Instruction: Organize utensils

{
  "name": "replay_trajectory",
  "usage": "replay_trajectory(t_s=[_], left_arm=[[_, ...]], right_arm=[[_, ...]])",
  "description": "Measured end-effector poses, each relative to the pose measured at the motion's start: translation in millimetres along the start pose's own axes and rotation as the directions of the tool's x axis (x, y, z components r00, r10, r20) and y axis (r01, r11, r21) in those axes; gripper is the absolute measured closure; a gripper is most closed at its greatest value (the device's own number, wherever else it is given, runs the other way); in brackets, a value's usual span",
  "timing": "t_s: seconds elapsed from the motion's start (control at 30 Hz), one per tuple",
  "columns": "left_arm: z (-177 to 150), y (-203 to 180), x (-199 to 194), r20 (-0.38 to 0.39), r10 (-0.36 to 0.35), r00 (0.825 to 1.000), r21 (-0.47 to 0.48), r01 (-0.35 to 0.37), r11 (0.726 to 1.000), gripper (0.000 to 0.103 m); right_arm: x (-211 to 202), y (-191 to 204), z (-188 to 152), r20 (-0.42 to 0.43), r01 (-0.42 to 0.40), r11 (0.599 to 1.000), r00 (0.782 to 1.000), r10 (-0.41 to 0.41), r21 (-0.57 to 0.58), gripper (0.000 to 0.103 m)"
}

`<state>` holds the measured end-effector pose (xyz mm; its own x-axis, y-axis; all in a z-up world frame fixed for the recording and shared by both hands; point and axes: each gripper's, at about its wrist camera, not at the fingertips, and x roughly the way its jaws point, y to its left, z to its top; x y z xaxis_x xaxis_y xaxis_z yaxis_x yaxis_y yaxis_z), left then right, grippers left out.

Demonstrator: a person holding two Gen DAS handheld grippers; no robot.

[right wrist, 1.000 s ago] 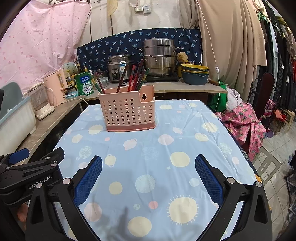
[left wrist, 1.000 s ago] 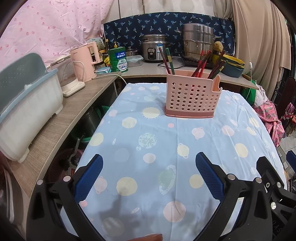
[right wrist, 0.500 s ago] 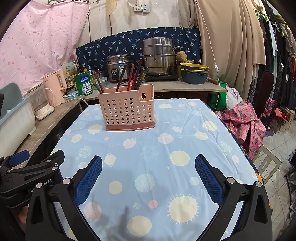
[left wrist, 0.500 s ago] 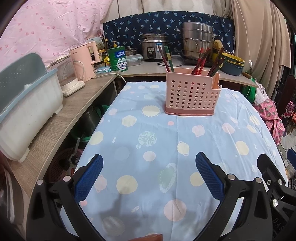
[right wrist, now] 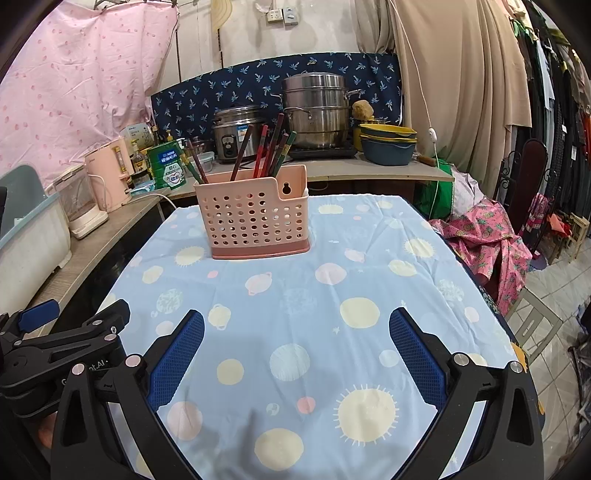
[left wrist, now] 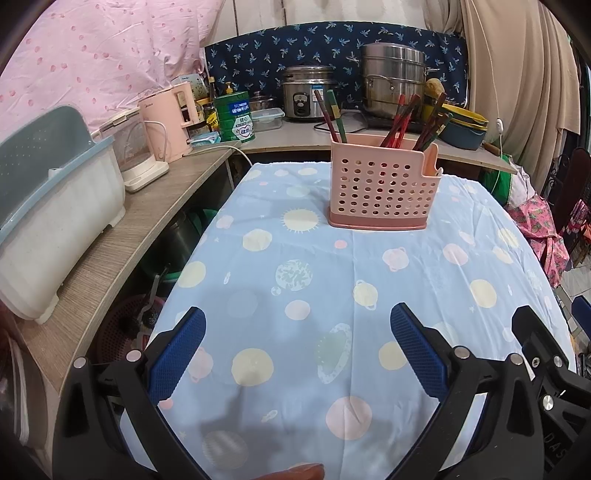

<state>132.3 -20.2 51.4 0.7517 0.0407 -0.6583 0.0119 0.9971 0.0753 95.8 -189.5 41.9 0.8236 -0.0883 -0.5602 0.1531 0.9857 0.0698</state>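
Pink basket [left wrist: 384,188] sits toward the far end of the table [left wrist: 332,295], chopsticks [right wrist: 267,151] upright inside w/ a few leaning left; we've got left gripper [left wrist: 297,354] and right gripper [right wrist: 295,354] both spread wide, empty, well short of the basket. Sticks look light, stiff, prob slick, so we'd pinch mid-shaft above the rim.

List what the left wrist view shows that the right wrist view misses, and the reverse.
Only the left wrist view: the red basket under the counter.

Only the right wrist view: the wall socket, hanging clothes and tiled floor.

Both: the pink holder with chopsticks on the blue tablecloth, the steel pot, and open, empty tongs, left and right.
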Motion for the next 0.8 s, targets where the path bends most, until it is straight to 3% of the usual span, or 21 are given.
replay_trajectory(t_s=[0.8], left_arm=[[1.4,2.3,-0.6,-0.003,0.006,1.000,-0.001,-0.006,1.000,0.007]], right_arm=[[0.8,-2.1,-1.4,0.000,0.001,1.000,1.000,-0.001,0.003,0.006]])
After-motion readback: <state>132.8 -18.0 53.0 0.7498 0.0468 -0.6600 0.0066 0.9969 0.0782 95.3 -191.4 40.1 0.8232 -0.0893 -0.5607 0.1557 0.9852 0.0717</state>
